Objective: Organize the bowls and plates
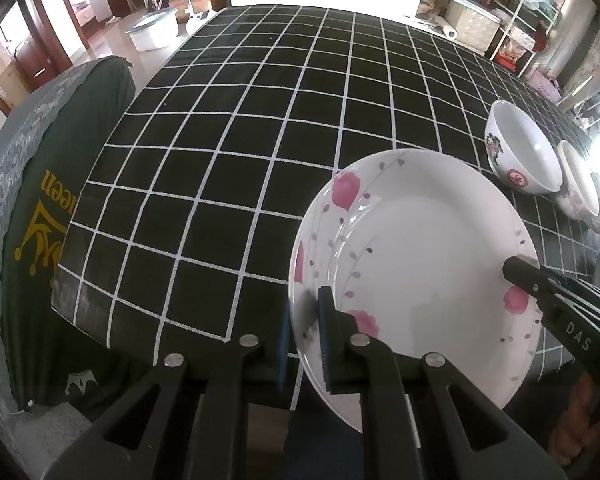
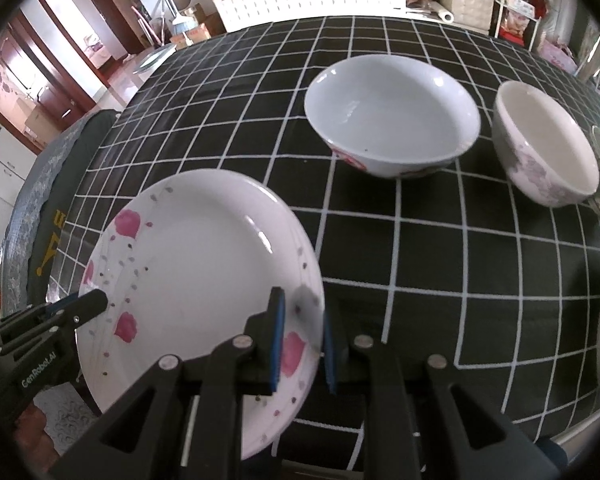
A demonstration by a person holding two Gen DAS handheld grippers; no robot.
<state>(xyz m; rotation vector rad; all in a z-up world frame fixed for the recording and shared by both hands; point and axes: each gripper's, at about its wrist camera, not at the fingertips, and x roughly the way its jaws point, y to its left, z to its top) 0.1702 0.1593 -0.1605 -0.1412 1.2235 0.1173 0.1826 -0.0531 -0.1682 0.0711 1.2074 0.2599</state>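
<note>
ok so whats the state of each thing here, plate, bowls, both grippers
plate: clamped at opposite rim edges by both grippers, tilted, over the table's near edge
left gripper: shut on the plate's rim
right gripper: shut on the plate's rim
white bowl: upright on the tablecloth, empty
floral bowl: upright beside it, apart, empty
</note>
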